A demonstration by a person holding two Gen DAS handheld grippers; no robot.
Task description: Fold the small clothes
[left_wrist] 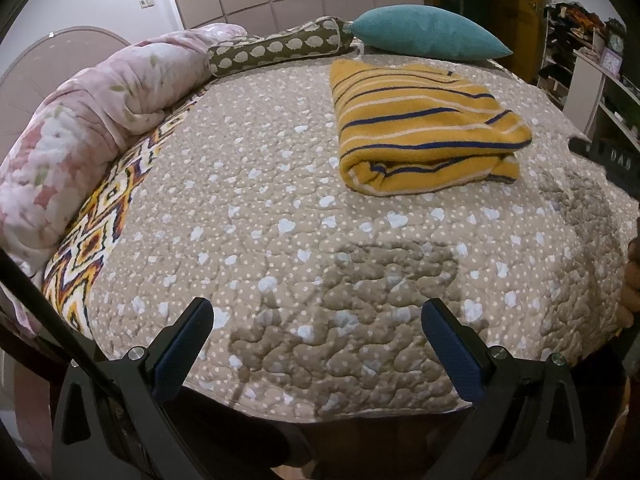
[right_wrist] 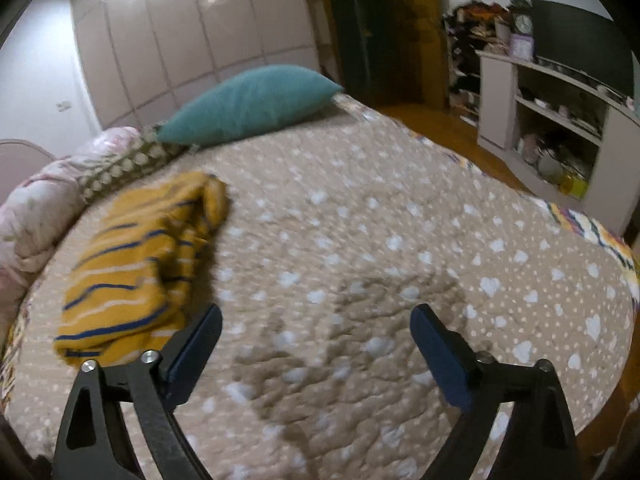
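Quilted bed (left_wrist: 280, 184), folded sweater (left_wrist: 424, 128) lying free, left gripper (left_wrist: 316, 320) jaws wide apart, empty, right gripper (right_wrist: 316, 326) jaws wide, holding nothing

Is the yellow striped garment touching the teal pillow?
Apart. The left wrist view shows a strip of bedspread between the yellow striped garment and the teal pillow.

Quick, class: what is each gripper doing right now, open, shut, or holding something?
Left gripper: open, holding nothing.
Right gripper: open, holding nothing; the folded yellow striped garment lies beside it.
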